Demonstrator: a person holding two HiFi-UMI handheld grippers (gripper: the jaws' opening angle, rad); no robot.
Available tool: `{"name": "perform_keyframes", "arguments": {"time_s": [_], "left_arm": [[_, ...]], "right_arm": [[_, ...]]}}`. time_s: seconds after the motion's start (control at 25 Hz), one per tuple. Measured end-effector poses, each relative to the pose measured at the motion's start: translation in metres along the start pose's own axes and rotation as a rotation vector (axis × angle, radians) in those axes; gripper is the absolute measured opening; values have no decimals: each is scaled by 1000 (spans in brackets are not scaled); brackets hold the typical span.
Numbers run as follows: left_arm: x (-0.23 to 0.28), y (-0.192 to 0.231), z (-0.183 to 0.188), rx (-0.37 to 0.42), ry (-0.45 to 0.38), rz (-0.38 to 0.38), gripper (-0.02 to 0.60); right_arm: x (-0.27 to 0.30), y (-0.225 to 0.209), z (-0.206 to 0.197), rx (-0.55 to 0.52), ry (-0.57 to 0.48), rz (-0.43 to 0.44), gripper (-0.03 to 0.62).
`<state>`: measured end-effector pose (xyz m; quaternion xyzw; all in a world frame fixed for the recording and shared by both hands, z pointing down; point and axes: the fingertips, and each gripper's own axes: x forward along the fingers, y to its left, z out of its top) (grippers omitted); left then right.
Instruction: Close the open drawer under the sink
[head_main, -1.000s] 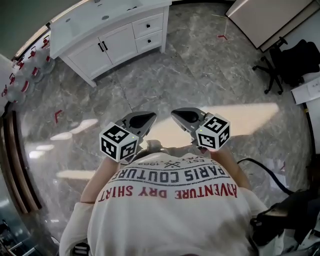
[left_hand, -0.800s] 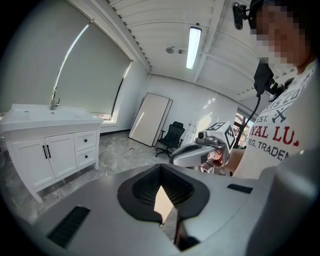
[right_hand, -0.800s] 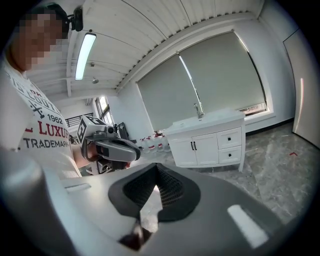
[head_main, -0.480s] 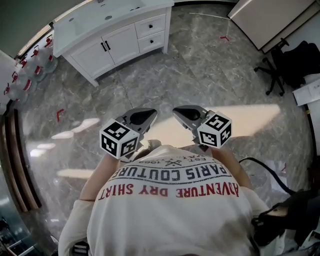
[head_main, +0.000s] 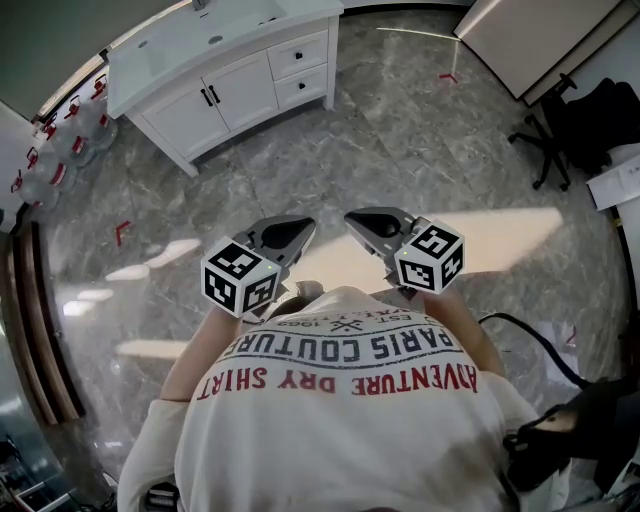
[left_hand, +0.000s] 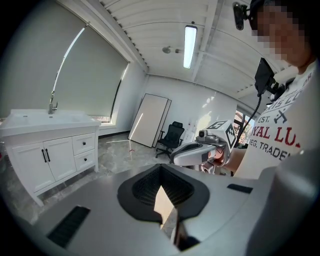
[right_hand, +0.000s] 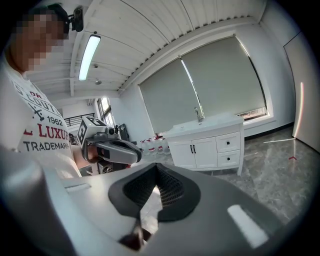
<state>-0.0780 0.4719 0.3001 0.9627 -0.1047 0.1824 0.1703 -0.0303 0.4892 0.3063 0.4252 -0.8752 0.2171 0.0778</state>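
Grey veined marble floor (head_main: 420, 150); the white sink cabinet (head_main: 215, 90) stands at its far edge, well apart from the person. Its two black-knobbed stacked drawers (head_main: 300, 68) sit at the cabinet's right end, both fronts looking flush. Left claw (head_main: 290, 233) and right claw (head_main: 368, 225) are closed, empty, side by side at the chest.

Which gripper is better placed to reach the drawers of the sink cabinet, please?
Left, narrowly. The sink cabinet stands ahead and to the person's left, so the left gripper is on its side; the right gripper is farther over. Both are shut, empty and well short of the drawers.
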Motion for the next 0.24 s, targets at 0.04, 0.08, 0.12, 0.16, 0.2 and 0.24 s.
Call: {"name": "perform_keyframes", "arguments": {"time_s": [0.04, 0.08, 0.12, 0.16, 0.2, 0.24], "left_arm": [[1, -1, 0, 0, 0, 1, 0], [2, -1, 1, -1, 0, 1, 0], [4, -1, 1, 0, 0, 2, 0], [5, -2, 1, 0, -1, 3, 0], [7, -2, 2, 0, -2, 3, 0], [8, -2, 2, 1, -2, 4, 0]], "right_arm": [[-1, 0, 0, -1, 0, 1, 0], [-2, -1, -1, -1, 0, 2, 0], [-4, -2, -1, 0, 0, 2, 0], [-4, -3, -2, 1, -1, 3, 0], [-5, -5, -3, 2, -2, 3, 0], [-6, -6, -3, 3, -3, 3, 0]]}}
